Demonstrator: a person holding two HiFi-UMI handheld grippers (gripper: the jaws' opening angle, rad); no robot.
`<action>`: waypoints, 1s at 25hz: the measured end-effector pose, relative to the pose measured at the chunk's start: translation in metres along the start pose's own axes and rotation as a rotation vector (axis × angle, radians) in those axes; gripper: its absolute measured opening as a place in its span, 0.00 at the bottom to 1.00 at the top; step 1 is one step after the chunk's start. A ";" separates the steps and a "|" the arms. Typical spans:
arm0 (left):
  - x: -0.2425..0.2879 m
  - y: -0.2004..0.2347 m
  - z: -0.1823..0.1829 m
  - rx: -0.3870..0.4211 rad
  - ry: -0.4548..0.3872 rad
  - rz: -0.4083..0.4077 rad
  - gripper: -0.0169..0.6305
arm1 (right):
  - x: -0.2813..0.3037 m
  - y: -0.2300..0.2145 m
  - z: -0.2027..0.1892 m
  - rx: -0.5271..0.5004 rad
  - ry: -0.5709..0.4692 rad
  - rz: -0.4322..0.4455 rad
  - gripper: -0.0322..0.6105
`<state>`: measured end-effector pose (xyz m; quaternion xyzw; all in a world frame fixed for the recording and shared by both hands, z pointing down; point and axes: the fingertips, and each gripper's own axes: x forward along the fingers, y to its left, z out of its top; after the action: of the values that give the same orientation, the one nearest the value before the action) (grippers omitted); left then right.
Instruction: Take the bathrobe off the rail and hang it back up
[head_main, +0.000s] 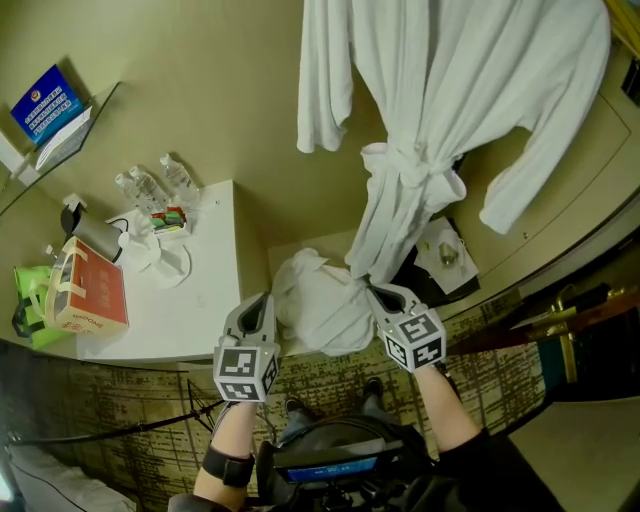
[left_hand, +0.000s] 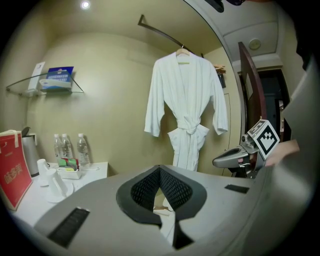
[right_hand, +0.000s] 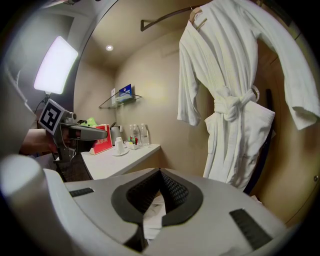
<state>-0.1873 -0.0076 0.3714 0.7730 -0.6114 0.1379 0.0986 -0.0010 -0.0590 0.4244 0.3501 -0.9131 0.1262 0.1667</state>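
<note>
white terry bathrobe hanging from dark metal rail, upper right of frame, belt knotted. left tool and right tool low centre, jaws pressed together, empty.

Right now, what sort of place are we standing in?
Probably a hotel room: a white towelling bathrobe hangs from a dark metal wall rail, and a white counter holds clear plastic water bottles, white cups and a steel kettle.
</note>
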 end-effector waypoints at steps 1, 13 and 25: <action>0.001 -0.002 0.002 0.004 -0.001 -0.003 0.03 | 0.000 -0.001 0.001 -0.001 -0.003 0.000 0.08; 0.032 -0.043 0.044 0.028 -0.064 0.017 0.03 | -0.013 -0.028 0.042 -0.070 -0.073 0.055 0.08; 0.064 -0.064 0.162 0.072 -0.205 -0.090 0.03 | -0.048 -0.063 0.215 -0.351 -0.302 -0.137 0.08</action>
<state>-0.0968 -0.1037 0.2416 0.8128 -0.5775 0.0755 0.0140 0.0290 -0.1509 0.2172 0.3919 -0.9096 -0.1000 0.0948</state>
